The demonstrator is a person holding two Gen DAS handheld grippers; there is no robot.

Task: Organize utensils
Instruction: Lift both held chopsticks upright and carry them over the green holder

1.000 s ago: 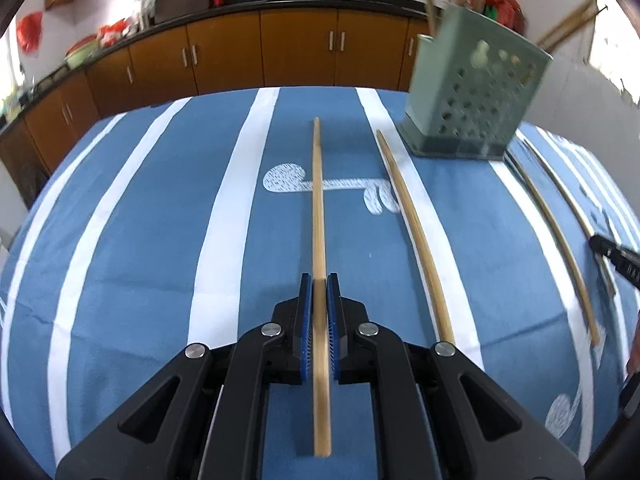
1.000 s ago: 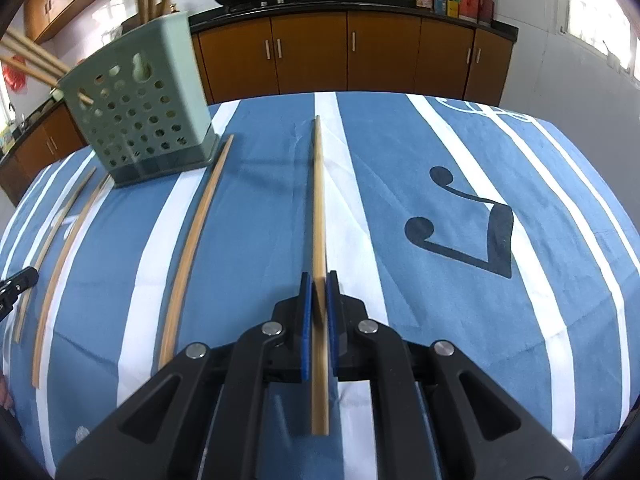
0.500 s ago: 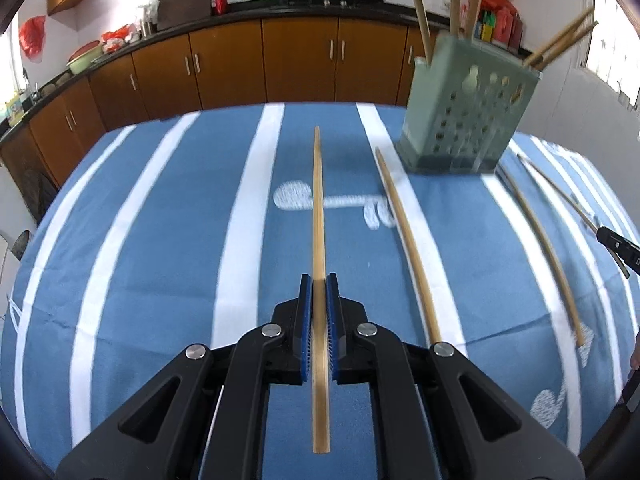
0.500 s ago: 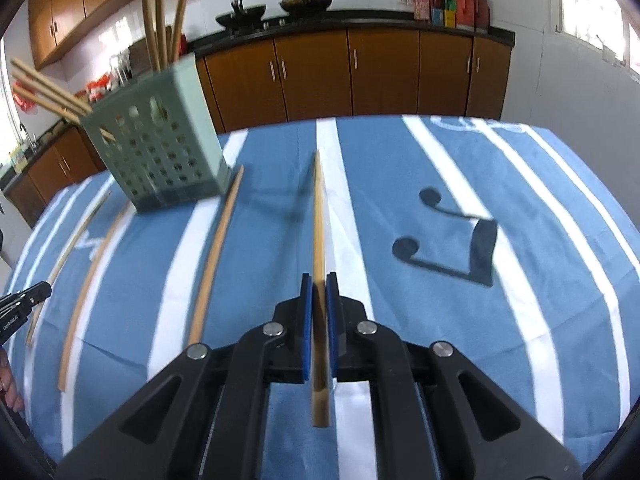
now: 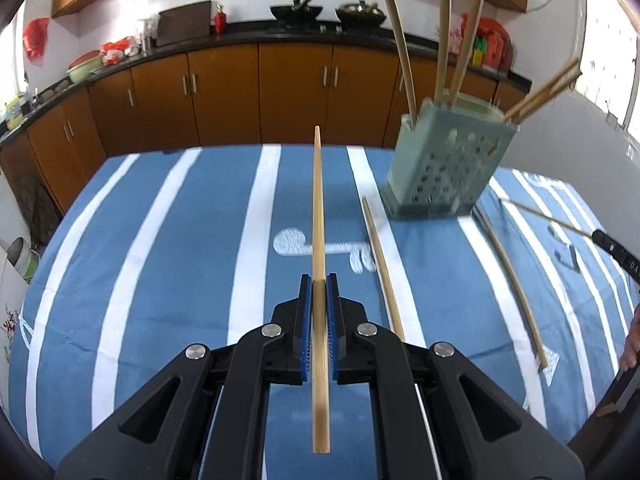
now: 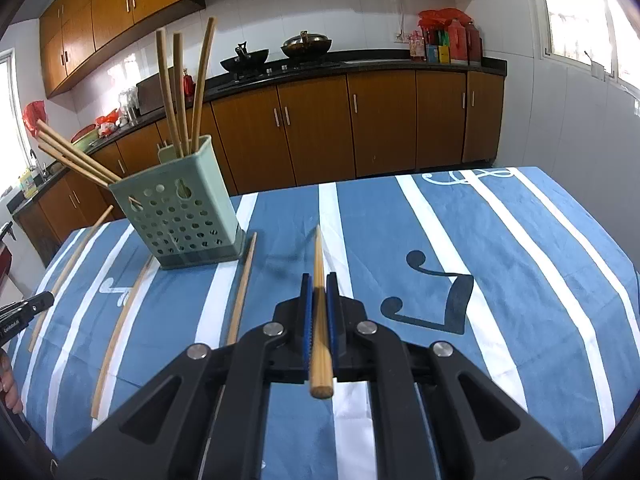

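Observation:
My left gripper point(image 5: 319, 280) is shut on a bamboo chopstick point(image 5: 317, 208) that points ahead, lifted above the blue striped tablecloth point(image 5: 160, 260). My right gripper point(image 6: 319, 280) is shut on another chopstick point(image 6: 319, 252), also held in the air. The pale green perforated utensil holder point(image 5: 444, 168) stands ahead to the right in the left wrist view, and the holder point(image 6: 184, 216) is ahead to the left in the right wrist view; several chopsticks stick out of it. Two loose chopsticks point(image 5: 382, 264) point(image 5: 516, 280) lie on the cloth beside it.
Brown kitchen cabinets point(image 5: 224, 104) and a dark counter with woks run behind the table. The other gripper's tip shows at each view's edge: the right one point(image 5: 616, 254) and the left one point(image 6: 24, 310). A person's hand point(image 5: 632, 344) is at the right edge.
Both grippers have risen with their chopsticks, which now hang clear of the cloth. The holder and table look farther below and the cabinets fill more of each view.

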